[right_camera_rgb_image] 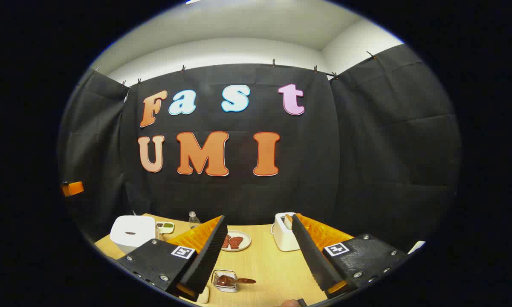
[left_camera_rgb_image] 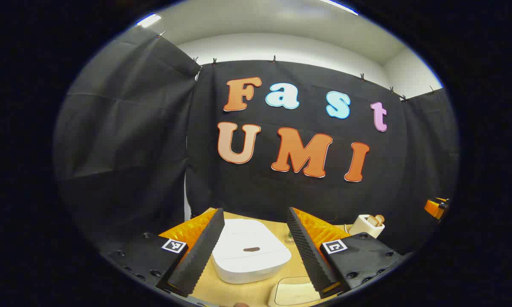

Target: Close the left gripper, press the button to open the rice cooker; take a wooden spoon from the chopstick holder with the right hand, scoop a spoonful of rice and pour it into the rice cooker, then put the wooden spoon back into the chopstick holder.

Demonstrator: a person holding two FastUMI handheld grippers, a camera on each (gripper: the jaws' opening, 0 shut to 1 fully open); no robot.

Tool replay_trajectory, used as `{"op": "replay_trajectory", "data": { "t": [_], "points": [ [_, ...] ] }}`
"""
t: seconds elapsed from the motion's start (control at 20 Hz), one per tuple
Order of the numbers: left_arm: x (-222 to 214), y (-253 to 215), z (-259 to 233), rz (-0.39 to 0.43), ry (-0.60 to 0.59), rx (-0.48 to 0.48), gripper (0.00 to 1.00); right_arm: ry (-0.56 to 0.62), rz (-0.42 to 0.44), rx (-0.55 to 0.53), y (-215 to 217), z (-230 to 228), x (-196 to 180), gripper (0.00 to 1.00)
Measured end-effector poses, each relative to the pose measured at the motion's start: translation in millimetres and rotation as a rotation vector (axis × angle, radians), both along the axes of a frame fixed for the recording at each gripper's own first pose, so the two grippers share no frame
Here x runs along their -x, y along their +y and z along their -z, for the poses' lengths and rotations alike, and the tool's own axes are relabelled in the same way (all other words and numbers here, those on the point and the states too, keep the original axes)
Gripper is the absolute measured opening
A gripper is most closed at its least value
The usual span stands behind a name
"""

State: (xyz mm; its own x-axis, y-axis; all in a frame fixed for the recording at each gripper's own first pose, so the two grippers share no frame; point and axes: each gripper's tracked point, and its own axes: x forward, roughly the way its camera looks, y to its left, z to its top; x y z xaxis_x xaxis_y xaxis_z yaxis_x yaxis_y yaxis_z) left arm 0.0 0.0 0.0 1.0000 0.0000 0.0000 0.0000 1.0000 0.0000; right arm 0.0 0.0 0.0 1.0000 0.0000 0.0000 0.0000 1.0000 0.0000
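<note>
Left gripper view was directed across the counter (left_camera_rgb_image: 247, 294), and in it the left tool (left_camera_rgb_image: 256, 251) was seen spread wide, nothing gripped, with the white rice cooker (left_camera_rgb_image: 249, 251) lying on the counter between and beyond its fingers. The cooker's lid was seen down, the dark oval button (left_camera_rgb_image: 251, 249) on its top untouched by either finger. Toward the far right corner of the counter a white toaster (left_camera_rgb_image: 366, 226) was seen. In the right gripper view the right tool (right_camera_rgb_image: 260, 256) was likewise seen released and empty, held above the near edge of the counter. A small clear container (right_camera_rgb_image: 226, 281) with a dark-bowled spoon (right_camera_rgb_image: 234, 280) resting in it was seen near that edge, just beside the tool's left finger; whether this was the chopstick holder with the wooden spoon could not be told with certainty. A plate (right_camera_rgb_image: 236, 241) with reddish pieces was seen toward the middle, a clear bottle (right_camera_rgb_image: 192, 219) near the far edge, and the rice cooker near the far left corner. It was judged that nothing of the task had been carried out: the left tool was not yet clenched, the button not yet pressed, and the spoon, the scooping, the pouring and the return all remained.
</note>
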Motion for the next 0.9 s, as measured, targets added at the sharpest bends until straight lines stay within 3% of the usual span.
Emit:
{"op": "replay_trajectory", "data": {
  "t": [0.25, 0.45, 0.65, 0.9],
  "points": [
    [8.0, 9.2, -17.9, 0.01, -0.047, -0.057, 0.97, -0.001, 0.034, -0.016, 1.1, 1.8, 18.5, 0.94],
    [5.2, 16.6, -22.0, 0.057, -0.052, 0.03, 0.98, -0.004, 0.061, -0.002, 4.2, 0.8, 30.2, 0.95],
    [6.3, 34.1, -24.6, 0.033, -0.04, -0.025, 1.0, 0.016, 0.065, -0.042, 17.1, 6.1, 29.4, 0.94],
    [8.1, 38.1, -31.2, 0.066, -0.051, -0.004, 1.0, 0.012, 0.045, -0.051, 34.6, 3.9, 28.2, 0.94]
  ]
}}
